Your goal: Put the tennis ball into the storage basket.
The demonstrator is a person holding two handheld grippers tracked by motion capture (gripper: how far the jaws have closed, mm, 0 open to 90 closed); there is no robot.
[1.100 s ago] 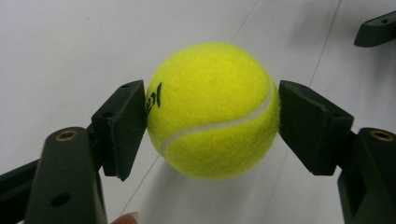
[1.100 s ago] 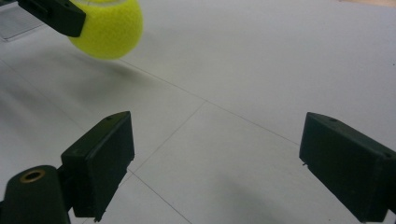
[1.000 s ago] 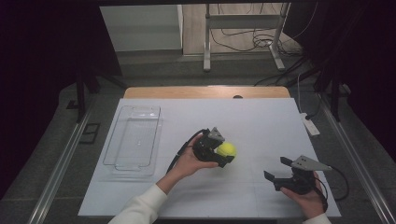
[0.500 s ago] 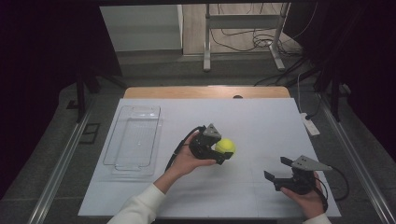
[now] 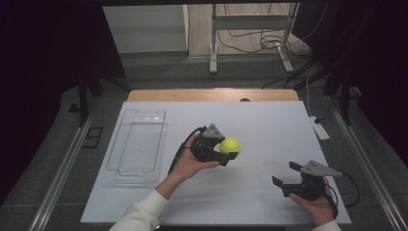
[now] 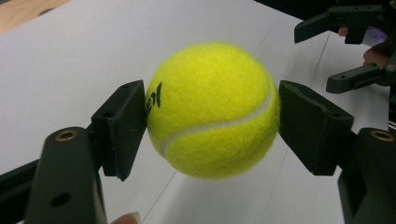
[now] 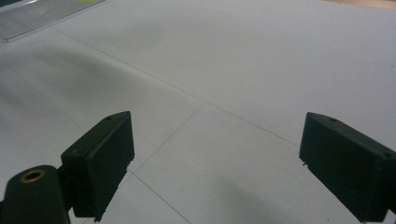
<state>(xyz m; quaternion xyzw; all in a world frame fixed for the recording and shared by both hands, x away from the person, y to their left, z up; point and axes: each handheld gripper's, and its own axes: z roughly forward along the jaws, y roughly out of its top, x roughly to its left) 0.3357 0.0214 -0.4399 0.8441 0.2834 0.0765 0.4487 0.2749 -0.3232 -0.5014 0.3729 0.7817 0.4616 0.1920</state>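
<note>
Since a second ago our left hand-held gripper (image 5: 226,153) has carried the ball (image 5: 230,146) slightly leftward, toward the tray (image 5: 137,144). We judge the pickup done — ball clamped above the table (image 5: 269,125) — placing remains. Our right hand-held gripper (image 5: 287,179) rests agape.

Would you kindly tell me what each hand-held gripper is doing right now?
Left hand-held gripper: closed on the tennis ball, lifted off the table.
Right hand-held gripper: open, holding nothing.
</note>
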